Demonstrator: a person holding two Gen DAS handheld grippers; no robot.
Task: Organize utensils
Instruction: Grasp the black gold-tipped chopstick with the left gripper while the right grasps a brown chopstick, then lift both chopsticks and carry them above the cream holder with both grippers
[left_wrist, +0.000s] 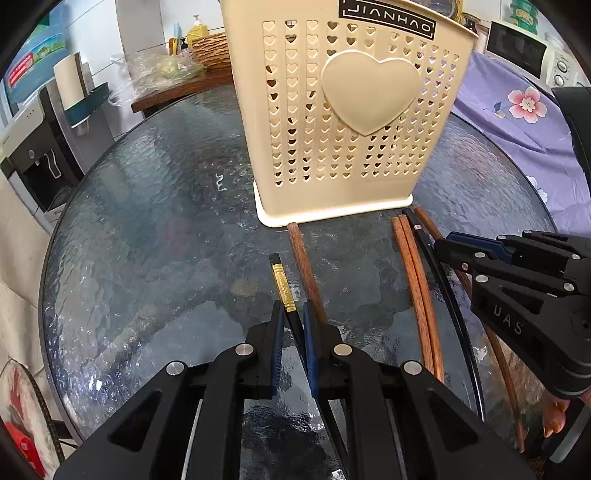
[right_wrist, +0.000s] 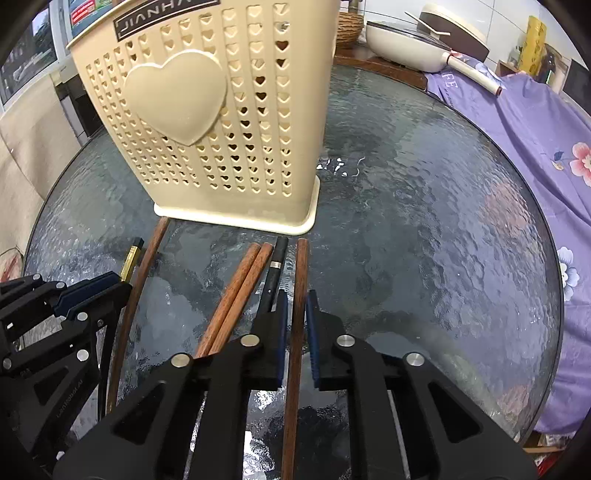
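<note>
Both tools are down among the chopsticks lying on the glass worktop (left_wrist: 147, 221) just in front of the cream holder (left_wrist: 343, 110), which stands upright with its heart-pierced face toward us. The left tool (left_wrist: 293, 314) has its jaws narrowed around the black chopstick with the gold band (left_wrist: 282, 282), nearly touching it, though I cannot tell whether the pads actually grip yet. The right tool (right_wrist: 296, 306) straddles a single brown chopstick (right_wrist: 301, 266), jaws a little apart on either side, so it looks poised rather than clamped. The trouble I'd expect is slipping: the sticks are thin, smooth and flat on slick glass, so a pinch that lands off-centre could roll one aside or let it swing down when lifted. The right tool's left finger also sits just beside the black chopstick with the silver ring (right_wrist: 275, 266) and close to the brown pair (right_wrist: 243, 280), which it could nudge or catch. Another brown chopstick (left_wrist: 299, 254) runs beside the left tool, its far end meeting the holder's base. The holder's opening is cut off in both views, so what is inside is unseen, and the near ends of the sticks vanish under the tools.
</note>
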